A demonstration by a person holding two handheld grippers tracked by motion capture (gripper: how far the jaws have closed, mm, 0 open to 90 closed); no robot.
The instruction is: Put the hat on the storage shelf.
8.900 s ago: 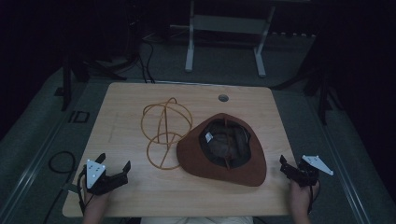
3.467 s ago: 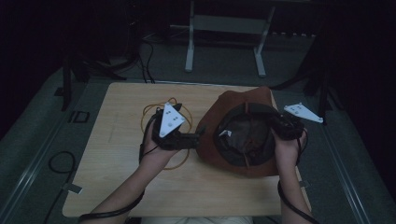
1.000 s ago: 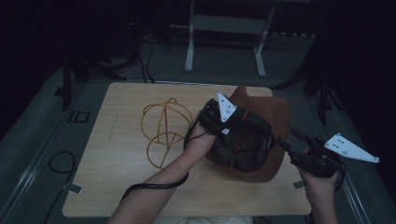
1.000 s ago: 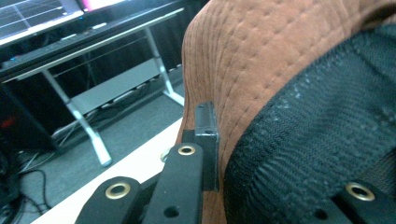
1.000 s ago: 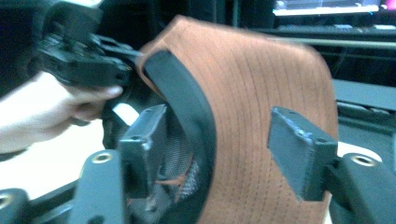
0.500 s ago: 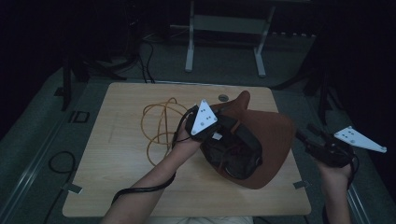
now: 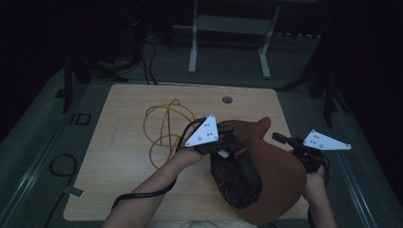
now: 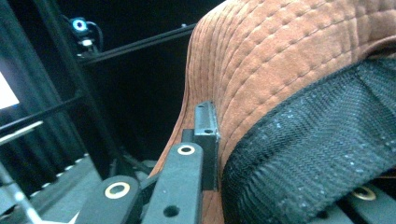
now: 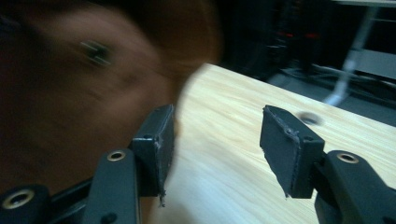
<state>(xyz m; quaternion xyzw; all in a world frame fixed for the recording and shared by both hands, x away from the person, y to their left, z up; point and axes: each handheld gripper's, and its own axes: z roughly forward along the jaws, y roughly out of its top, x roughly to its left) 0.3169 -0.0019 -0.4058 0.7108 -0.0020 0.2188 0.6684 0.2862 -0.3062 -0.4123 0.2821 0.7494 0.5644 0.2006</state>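
The brown hat (image 7: 275,180) is tipped up over the near right part of the desk (image 7: 123,161), its dark mesh lining (image 7: 237,178) facing left. The left tool (image 7: 227,137) is clamped on the hat's brim at its far edge, one jaw against the stitched cloth (image 8: 261,70). The right tool (image 7: 285,140), just right of the hat, has its jaws spread apart; the blur there probably shows the hat. An orange cord (image 7: 166,128) lies coiled left of the hat.
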